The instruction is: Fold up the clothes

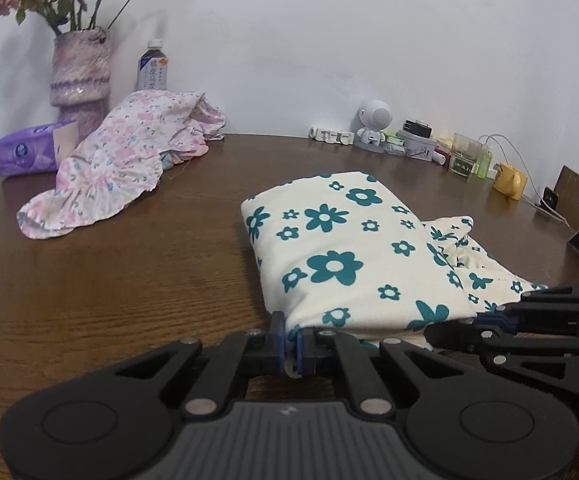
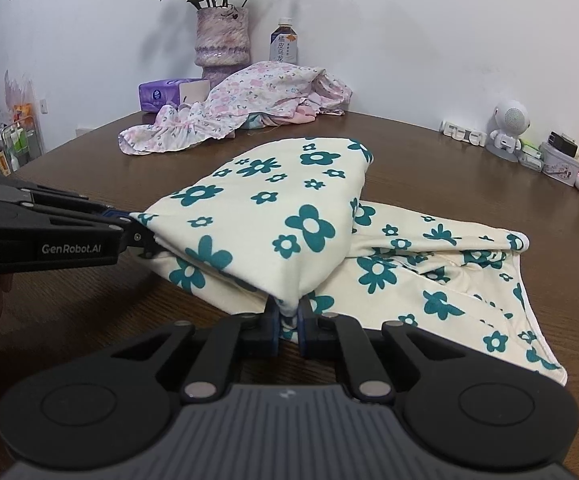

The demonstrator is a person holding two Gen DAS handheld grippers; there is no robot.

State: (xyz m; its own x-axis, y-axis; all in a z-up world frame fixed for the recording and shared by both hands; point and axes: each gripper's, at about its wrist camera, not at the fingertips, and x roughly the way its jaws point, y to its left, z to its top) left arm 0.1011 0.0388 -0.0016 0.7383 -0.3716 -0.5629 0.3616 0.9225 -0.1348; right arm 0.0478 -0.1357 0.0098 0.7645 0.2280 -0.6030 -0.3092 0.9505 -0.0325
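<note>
On the brown table point(image 2: 89, 300), my left tool point(image 1: 290, 346) and right tool point(image 2: 289, 320) each pinch a near corner of the cream teal-flowered garment point(image 2: 273, 216), partly doubled over itself, while the pink floral garment point(image 1: 121, 168) lies crumpled, unfolded, behind.

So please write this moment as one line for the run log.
left tool: shut on cream floral garment | right tool: shut on it | fold: top layer held over lower | pink garment: untouched
</note>
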